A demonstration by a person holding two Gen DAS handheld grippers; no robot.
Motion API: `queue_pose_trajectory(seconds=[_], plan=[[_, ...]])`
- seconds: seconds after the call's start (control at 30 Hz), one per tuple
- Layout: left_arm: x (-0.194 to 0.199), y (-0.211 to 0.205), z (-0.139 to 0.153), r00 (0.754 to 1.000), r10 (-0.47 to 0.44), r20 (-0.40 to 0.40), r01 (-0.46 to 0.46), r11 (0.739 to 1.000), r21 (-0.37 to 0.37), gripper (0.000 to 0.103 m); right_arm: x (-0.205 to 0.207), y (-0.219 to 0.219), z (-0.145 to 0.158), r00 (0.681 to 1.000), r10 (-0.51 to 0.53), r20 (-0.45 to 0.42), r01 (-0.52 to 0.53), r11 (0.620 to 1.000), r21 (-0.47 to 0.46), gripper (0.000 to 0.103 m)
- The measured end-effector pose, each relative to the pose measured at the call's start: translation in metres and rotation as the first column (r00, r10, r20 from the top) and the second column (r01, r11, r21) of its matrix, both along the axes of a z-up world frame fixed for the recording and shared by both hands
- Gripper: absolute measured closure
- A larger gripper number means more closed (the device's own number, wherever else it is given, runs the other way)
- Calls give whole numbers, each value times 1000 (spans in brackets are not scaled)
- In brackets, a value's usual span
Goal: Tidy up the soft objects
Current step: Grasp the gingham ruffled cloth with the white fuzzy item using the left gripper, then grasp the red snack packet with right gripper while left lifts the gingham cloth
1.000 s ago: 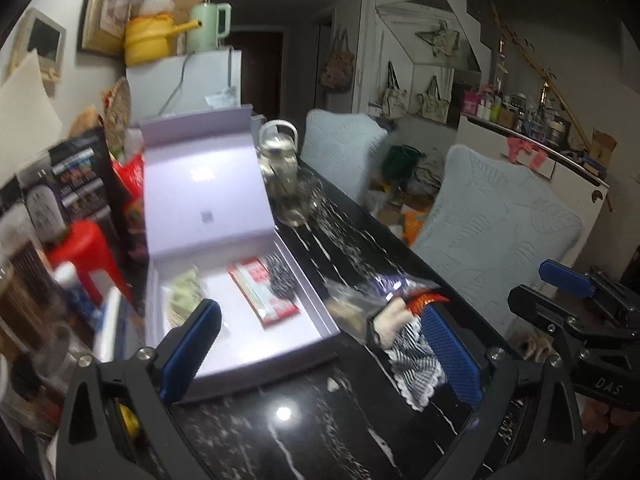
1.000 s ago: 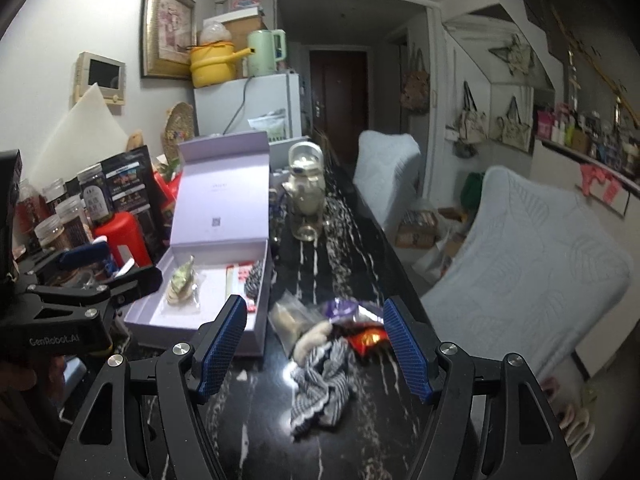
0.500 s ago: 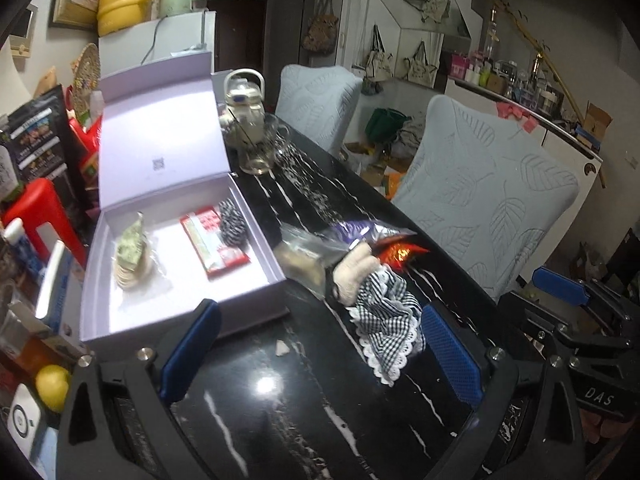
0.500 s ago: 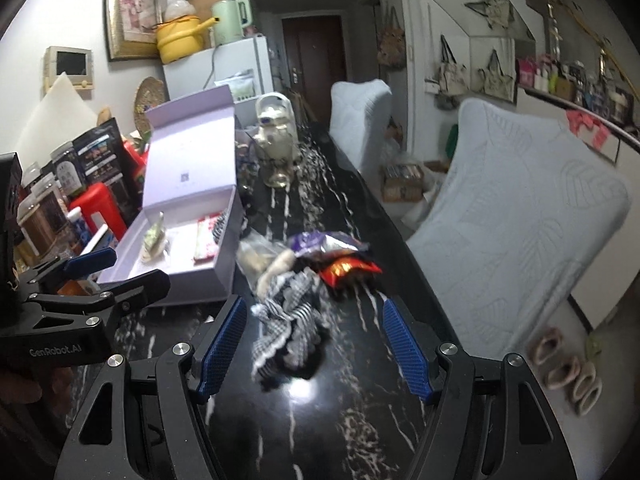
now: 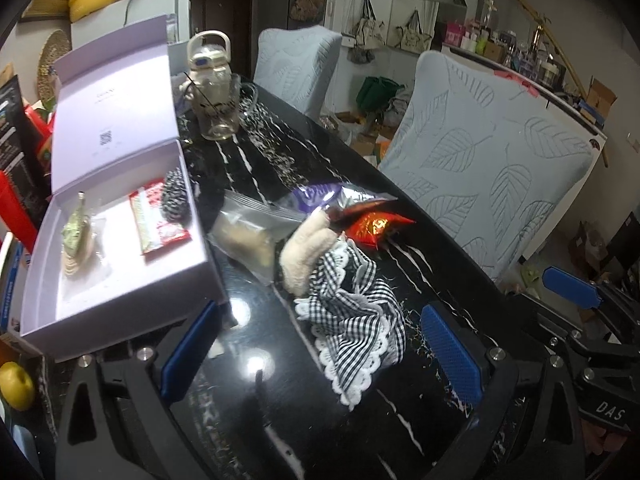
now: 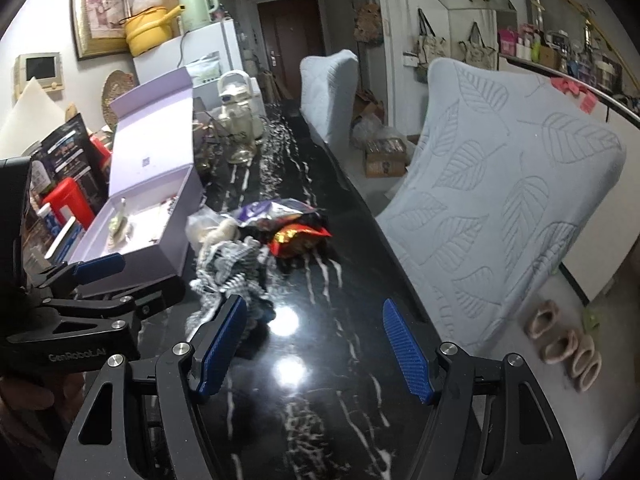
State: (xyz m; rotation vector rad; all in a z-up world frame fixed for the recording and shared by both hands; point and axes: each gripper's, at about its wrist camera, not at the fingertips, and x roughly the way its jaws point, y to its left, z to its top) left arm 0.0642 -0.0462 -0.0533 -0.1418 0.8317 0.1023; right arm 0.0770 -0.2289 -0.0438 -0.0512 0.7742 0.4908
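A black-and-white checked cloth with lace trim (image 5: 352, 316) lies on the black marble table, with a cream plush piece (image 5: 308, 252) at its top. Behind it lie a clear bag (image 5: 248, 232), a purple packet (image 5: 316, 196) and a red packet (image 5: 376, 228). An open lilac box (image 5: 120, 280) at the left holds a red packet (image 5: 158, 222), a checked item (image 5: 174, 196) and a small bagged piece (image 5: 78, 240). My left gripper (image 5: 320, 356) is open and empty, low over the table just before the cloth. My right gripper (image 6: 316, 344) is open and empty, right of the cloth (image 6: 228, 272).
A glass jug (image 5: 214, 96) stands behind the box (image 6: 132, 236). Two padded chairs (image 5: 488, 160) line the table's right edge. A lemon (image 5: 16, 384) and red containers (image 6: 70, 200) crowd the left side. The left gripper (image 6: 92, 280) shows in the right wrist view.
Both grippers have moved forward and down toward the cloth pile. The left one now has the checked cloth between its open fingers' line. Nothing has been taken hold of.
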Motion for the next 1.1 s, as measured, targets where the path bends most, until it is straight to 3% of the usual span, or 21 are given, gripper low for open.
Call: queue_pose_trajectory(seconds=[0.53, 0.73, 0.8, 0.87, 1.1], plan=[[55, -13, -51, 990, -9, -138, 6, 1000, -18, 2, 37, -12, -23, 996, -43, -78, 40, 999, -33, 32], [59, -10, -61, 985, -14, -169, 7, 999, -42, 27, 44, -11, -25, 995, -41, -91, 37, 999, -36, 32], [57, -12, -61, 986, -15, -164, 9, 999, -34, 43, 45, -10, -26, 995, -40, -95, 36, 999, -35, 32], [55, -12, -60, 987, -22, -157, 17, 999, -34, 52, 46, -9, -27, 994, -40, -98, 36, 999, -35, 32], [41, -9, -51, 990, -42, -134, 34, 997, -64, 59, 46, -6, -29, 994, -27, -103, 24, 999, -29, 32]])
